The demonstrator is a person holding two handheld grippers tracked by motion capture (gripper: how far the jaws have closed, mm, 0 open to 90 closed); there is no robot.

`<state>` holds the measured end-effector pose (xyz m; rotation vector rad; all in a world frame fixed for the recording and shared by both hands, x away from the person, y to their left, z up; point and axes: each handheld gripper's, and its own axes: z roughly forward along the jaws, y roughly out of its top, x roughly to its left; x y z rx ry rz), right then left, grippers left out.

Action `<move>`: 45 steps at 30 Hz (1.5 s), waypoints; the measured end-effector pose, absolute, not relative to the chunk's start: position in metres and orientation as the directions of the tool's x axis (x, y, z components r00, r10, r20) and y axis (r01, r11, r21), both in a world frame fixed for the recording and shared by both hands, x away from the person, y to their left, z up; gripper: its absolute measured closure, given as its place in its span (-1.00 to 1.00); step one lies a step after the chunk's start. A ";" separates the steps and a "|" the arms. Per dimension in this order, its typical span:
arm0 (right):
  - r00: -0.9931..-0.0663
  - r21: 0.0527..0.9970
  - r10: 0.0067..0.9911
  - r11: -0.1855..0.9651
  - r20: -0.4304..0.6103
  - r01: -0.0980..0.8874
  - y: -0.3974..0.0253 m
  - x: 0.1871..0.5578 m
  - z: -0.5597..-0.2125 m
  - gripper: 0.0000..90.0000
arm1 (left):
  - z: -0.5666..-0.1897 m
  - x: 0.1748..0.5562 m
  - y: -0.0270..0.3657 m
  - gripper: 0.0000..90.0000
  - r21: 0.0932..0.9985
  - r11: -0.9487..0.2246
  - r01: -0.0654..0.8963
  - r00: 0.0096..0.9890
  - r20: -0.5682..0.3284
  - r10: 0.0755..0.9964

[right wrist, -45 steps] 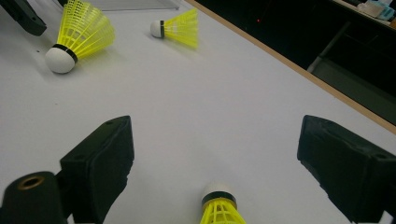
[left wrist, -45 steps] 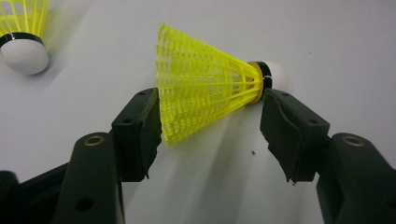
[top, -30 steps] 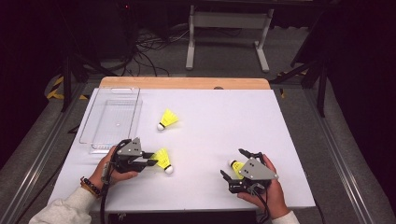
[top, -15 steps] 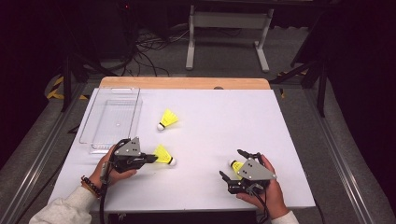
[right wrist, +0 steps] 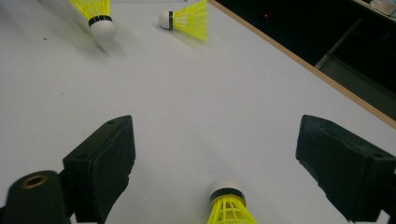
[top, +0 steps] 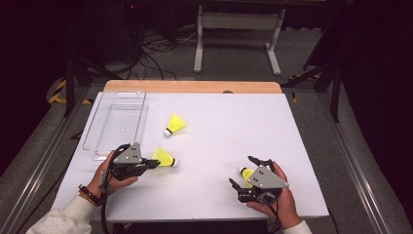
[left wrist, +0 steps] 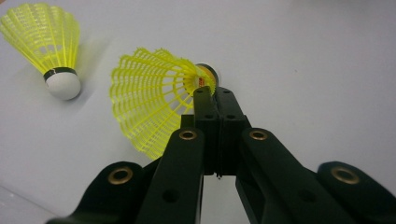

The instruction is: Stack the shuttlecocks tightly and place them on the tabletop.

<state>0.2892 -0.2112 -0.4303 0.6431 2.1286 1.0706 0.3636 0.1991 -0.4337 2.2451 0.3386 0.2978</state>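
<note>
Item: we log a shuttlecock (right wrist: 229, 205) lying between our wide right tongs (right wrist: 215, 163), cork pointing ahead; left tongs (left wrist: 215, 100) clamp another shuttlecock's skirt (left wrist: 154, 107).

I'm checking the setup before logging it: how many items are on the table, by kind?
Yellow shuttlecocks: 3 (one lying free, one in the left gripper, one between the open jaws of the right gripper)
Clear tray: 1
Total: 4
</note>
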 end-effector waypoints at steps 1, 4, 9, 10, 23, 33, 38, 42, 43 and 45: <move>-0.660 0.829 0.671 0.545 -0.338 0.130 -0.211 0.289 -0.430 -0.71 | -0.434 0.364 0.199 1.00 0.770 -0.622 0.143 0.936 0.100 0.338; -0.658 0.826 0.671 0.548 -0.342 0.130 -0.211 0.289 -0.430 -0.72 | -0.430 0.360 0.204 1.00 0.773 -0.617 0.148 0.932 0.100 0.349; -0.656 0.822 0.670 0.554 -0.348 0.129 -0.211 0.289 -0.431 -0.71 | -0.425 0.356 0.213 0.99 0.766 -0.624 0.153 0.926 0.110 0.362; -0.657 0.822 0.668 0.555 -0.349 0.129 -0.211 0.289 -0.431 -0.71 | -0.422 0.353 0.218 0.99 0.766 -0.623 0.158 0.923 0.111 0.370; -0.663 0.814 0.661 0.566 -0.352 0.132 -0.209 0.290 -0.432 -0.71 | -0.415 0.348 0.228 0.99 0.722 -0.670 0.173 0.919 0.126 0.373; -0.666 0.806 0.655 0.576 -0.357 0.134 -0.208 0.290 -0.433 -0.71 | -0.420 0.350 0.225 0.98 0.686 -0.704 0.184 0.922 0.128 0.365; -0.667 0.805 0.653 0.579 -0.360 0.132 -0.208 0.289 -0.433 -0.71 | -0.421 0.351 0.222 0.96 0.675 -0.714 0.189 0.920 0.132 0.369; -0.667 0.803 0.653 0.581 -0.359 0.136 -0.208 0.290 -0.433 -0.71 | -0.420 0.353 0.218 0.96 0.672 -0.717 0.184 0.923 0.132 0.361; -0.668 0.801 0.652 0.583 -0.359 0.137 -0.208 0.290 -0.433 -0.71 | -0.418 0.354 0.214 0.97 0.667 -0.725 0.172 0.926 0.141 0.350; -0.669 0.799 0.650 0.586 -0.360 0.140 -0.207 0.290 -0.434 -0.71 | -0.418 0.355 0.210 0.97 0.671 -0.722 0.168 0.927 0.141 0.347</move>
